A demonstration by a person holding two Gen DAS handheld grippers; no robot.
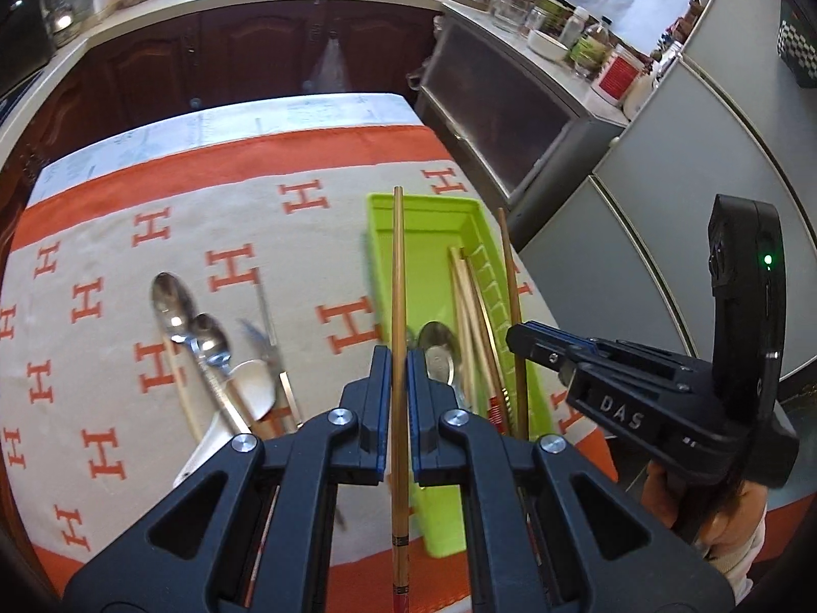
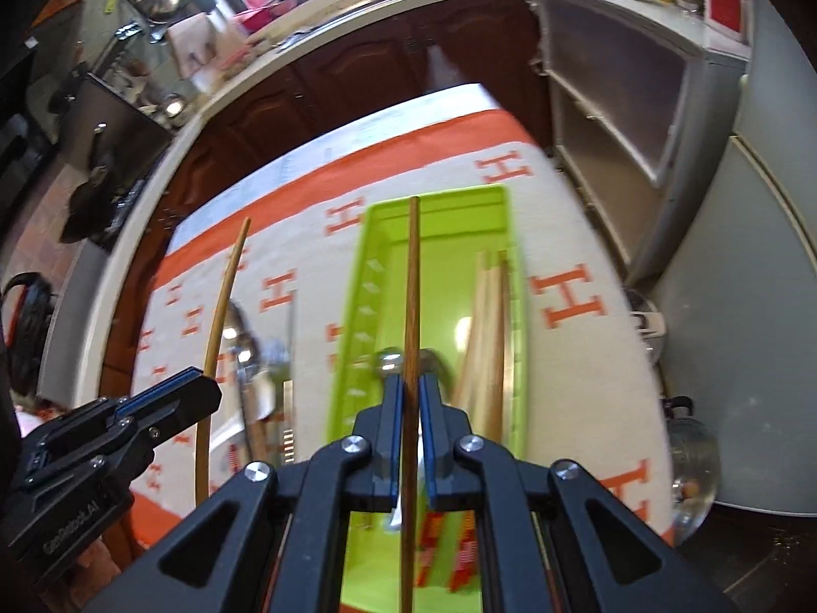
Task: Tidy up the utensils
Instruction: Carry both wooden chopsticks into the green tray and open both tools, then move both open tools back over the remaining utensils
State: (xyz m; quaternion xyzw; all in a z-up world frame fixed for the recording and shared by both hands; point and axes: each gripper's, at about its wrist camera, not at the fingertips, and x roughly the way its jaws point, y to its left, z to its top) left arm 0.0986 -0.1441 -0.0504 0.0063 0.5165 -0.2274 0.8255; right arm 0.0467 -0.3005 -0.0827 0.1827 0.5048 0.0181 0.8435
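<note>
Left gripper (image 1: 398, 383): jaws clenched on a light chopstick (image 1: 399, 276), held lengthwise above the left rim of the green tray (image 1: 403, 214). Right gripper (image 2: 410, 408): jaws clenched on a darker chopstick (image 2: 411, 286), held over the tray interior. The tray lies on the cloth-covered worktop (image 1: 153, 485) and contains more chopsticks (image 1: 472, 316) and one spoon (image 1: 439, 357). Further spoons (image 1: 171, 301) and other utensils lie on the cloth left of the tray
</note>
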